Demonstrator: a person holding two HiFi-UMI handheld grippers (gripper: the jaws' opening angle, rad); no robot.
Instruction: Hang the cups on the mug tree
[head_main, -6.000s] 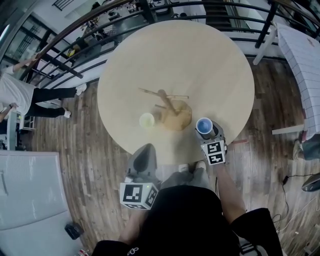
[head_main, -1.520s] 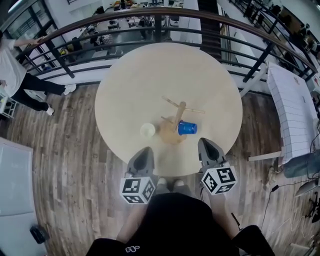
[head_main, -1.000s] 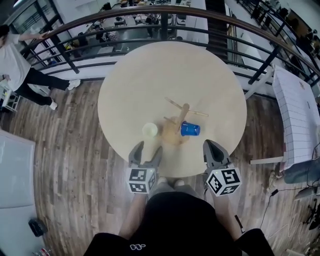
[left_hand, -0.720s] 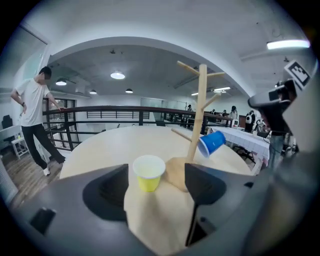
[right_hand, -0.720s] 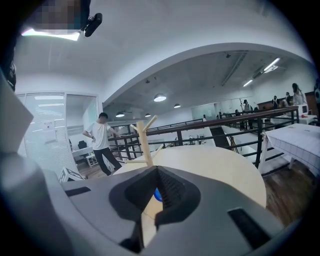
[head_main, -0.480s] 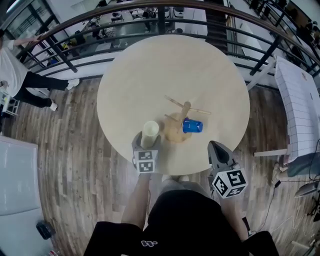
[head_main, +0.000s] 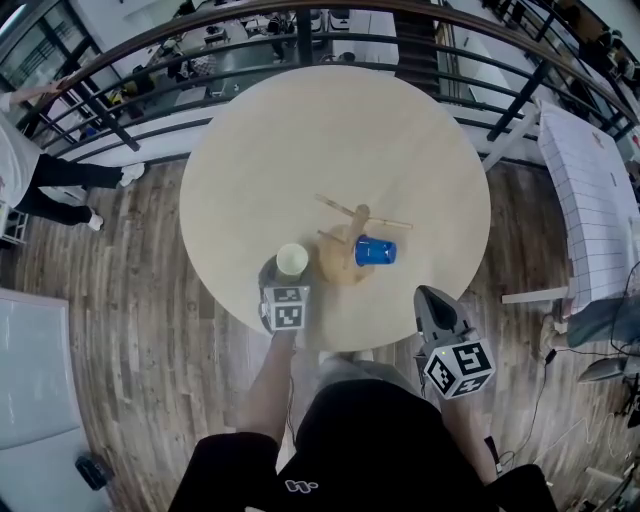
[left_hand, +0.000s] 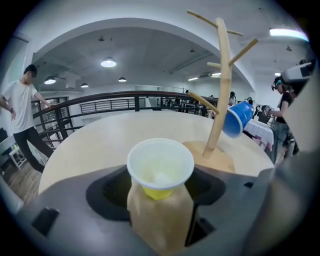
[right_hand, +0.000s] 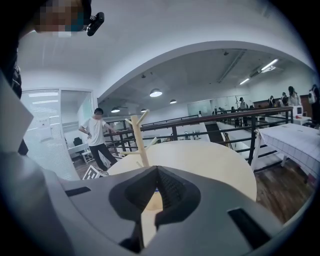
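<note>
On the bench (head_main: 400, 130), the left tool (head_main: 283, 283), jaws just opened wide, straddles the yellow cup (head_main: 292, 260); squeezing gently should avoid crushing it. The right tool (head_main: 433, 300) is clenched, empty.

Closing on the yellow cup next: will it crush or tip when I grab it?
The yellow cup looks thin-walled, like a disposable, so it probably dents under a hard squeeze. It appears empty, so likely very light. Standing upright on its narrower base, it could tip and roll if nudged sideways.
</note>
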